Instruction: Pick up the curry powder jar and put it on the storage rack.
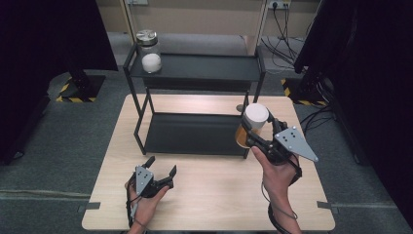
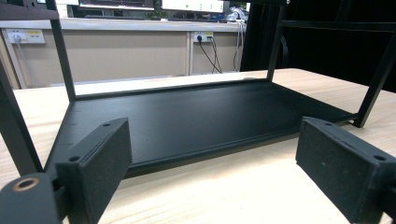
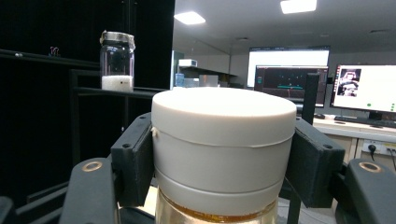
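Left tool (image 1: pixel 159 168) gapes wide — right tool (image 1: pixel 257 130) clamped, raised.

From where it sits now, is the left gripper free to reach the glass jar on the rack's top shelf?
Probably yes. The left gripper is open and holds nothing, and the glass jar stands alone at the top shelf's left end, on that gripper's side. It is a long reach over the rack, though.

I am seeing the shelf rack (image 1: pixel 195 73) standing at the far middle of the counter (image 1: pixel 209 195). A lidded jar (image 1: pixel 149 51) is sitting on its upper shelf, at the left end. My right tool (image 1: pixel 258 130) is holding a capped jar (image 1: pixel 254 124) off the counter, beside the rack's right front corner. My left tool (image 1: pixel 160 168) is resting before the rack's lower shelf (image 2: pixel 187 116), to the left.
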The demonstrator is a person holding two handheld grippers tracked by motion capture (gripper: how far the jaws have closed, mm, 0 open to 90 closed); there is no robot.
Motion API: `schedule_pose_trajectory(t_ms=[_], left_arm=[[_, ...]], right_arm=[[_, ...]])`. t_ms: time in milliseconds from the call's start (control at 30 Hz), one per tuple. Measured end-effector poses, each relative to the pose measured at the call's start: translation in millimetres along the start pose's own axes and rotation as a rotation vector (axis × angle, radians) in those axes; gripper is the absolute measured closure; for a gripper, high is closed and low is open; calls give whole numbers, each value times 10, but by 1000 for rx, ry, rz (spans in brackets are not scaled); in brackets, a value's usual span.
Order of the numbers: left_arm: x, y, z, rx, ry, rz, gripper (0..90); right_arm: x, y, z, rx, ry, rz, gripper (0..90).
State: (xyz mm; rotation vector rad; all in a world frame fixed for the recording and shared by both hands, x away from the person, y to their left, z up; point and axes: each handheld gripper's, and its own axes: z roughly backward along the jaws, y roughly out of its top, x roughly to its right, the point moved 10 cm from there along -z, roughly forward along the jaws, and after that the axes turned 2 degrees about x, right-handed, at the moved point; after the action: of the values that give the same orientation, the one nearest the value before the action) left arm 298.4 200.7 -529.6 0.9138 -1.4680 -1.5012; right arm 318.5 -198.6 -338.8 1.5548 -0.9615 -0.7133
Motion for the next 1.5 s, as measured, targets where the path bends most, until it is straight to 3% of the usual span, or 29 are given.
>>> schedule_pose_trajectory(t_ms=[1500], left_arm=[[4, 4, -5, -6, -1, -9, 100]], right_arm=[[71, 464, -374, 58, -28, 1, 337]])
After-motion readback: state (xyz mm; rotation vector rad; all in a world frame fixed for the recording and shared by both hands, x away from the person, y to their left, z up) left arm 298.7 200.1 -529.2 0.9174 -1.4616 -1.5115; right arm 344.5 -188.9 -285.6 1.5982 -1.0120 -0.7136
